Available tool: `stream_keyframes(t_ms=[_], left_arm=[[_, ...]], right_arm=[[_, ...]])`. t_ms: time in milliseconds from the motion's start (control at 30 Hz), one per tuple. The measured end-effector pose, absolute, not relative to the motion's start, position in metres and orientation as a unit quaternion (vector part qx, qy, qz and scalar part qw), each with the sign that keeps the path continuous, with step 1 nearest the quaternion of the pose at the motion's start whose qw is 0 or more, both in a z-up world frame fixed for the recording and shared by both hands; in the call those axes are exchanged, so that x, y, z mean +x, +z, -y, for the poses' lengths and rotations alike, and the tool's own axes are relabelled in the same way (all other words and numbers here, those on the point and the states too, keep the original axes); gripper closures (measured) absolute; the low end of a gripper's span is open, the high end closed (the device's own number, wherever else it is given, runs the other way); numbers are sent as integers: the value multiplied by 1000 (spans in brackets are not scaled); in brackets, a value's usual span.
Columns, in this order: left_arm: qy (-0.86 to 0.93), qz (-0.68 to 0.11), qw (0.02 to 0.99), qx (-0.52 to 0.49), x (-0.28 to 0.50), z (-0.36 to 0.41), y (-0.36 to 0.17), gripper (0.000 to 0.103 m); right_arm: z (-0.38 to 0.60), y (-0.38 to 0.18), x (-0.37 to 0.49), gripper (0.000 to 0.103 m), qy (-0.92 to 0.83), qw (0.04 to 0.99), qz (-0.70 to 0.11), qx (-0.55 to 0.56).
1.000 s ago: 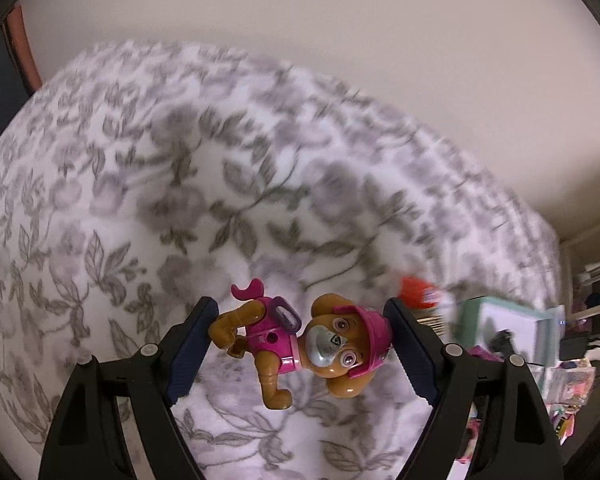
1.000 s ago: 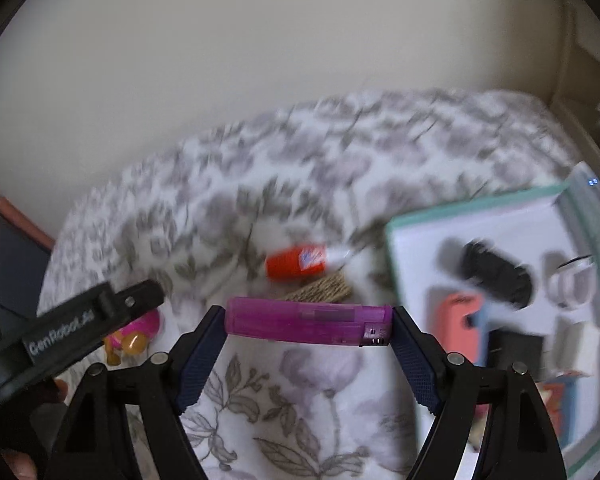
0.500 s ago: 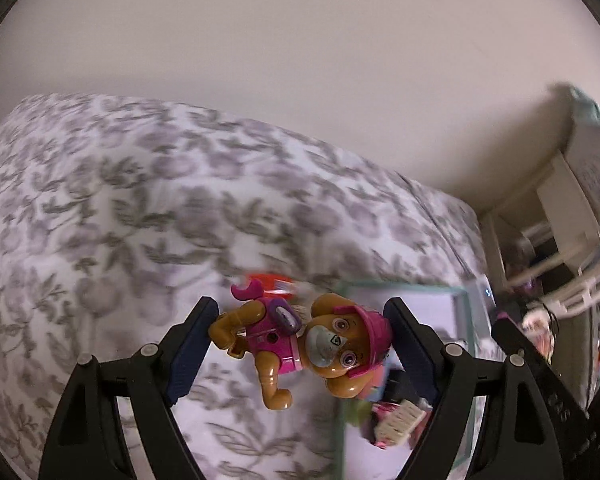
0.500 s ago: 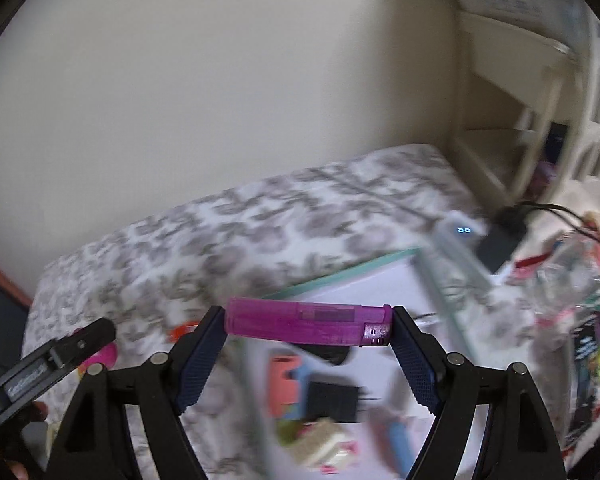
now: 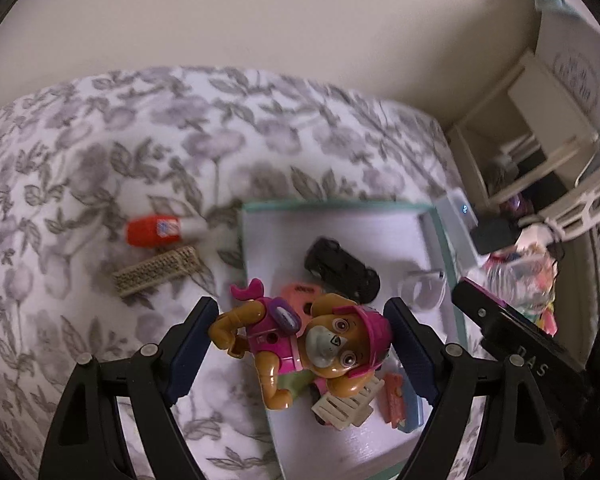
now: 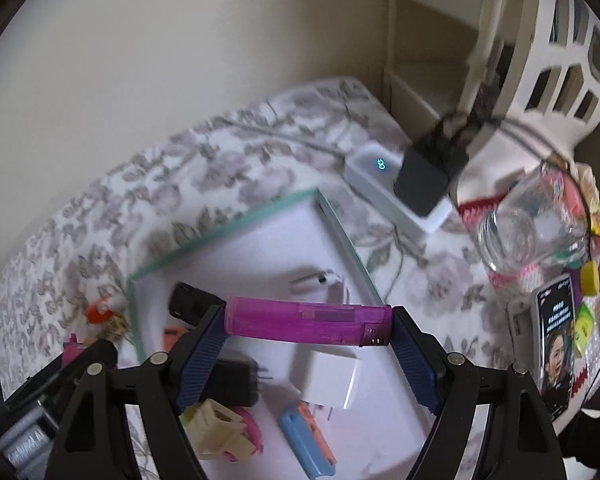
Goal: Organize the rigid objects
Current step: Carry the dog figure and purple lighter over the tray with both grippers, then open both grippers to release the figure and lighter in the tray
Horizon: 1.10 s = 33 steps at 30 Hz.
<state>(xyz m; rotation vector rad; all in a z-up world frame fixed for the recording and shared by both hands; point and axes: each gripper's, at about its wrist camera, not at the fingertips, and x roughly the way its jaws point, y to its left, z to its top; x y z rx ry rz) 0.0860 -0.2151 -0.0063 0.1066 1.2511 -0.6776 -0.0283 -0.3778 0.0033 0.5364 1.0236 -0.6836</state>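
L hand-held gripper [image 5: 302,340]: jaws spread wide but pinching a toy pup figure [image 5: 300,340] (tan body, pink outfit + cap) end to end, tail end on one pad, cap on the other; figure hangs above the near part of a white tray w/ teal rim [image 5: 340,205]. R hand-held gripper [image 6: 306,326]: also wide, pinching a translucent magenta lighter [image 6: 308,321] lengthwise, pads on both ends, held level over same tray [image 6: 228,226]. Tray sits on bed w/ grey floral cover [image 5: 100,152]. In tray, L wrist view: black toy car [image 5: 340,270], coral-pink item [image 5: 300,294] partly hidden behind figure, cream slatted piece [image 5: 350,406], orange + blue bits at the near right, partly hidden by the jaw. R wrist view adds: white charger cube [image 6: 332,380], black plug adapter [image 6: 236,382], blue/orange stick [image 6: 306,438], white earbud-like item [image 6: 320,280], cream block [image 6: 216,432]. Outside tray on the cover, to its left: orange-capped small bottle [image 5: 160,232] lying flat, woven tan block [image 5: 158,270] just beside it. Right of tray: white power strip [image 6: 380,184] w/ black plug, clear jar [image 6: 528,224] on its side, phone [image 6: 556,332] w/ screen lit. Mild motion blur in both views.
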Motion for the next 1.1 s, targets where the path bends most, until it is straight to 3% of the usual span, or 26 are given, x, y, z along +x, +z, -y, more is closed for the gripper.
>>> stream_keyframes(t_ms=[733, 1100], left_arm=[[-295, -615, 726, 90, 74, 237, -51, 17], [-304, -608, 732, 57, 83, 226, -32, 6]], right_arm=[[393, -53, -26, 19, -301, 737, -539, 274], [392, -32, -24, 15, -290, 762, -505, 285]])
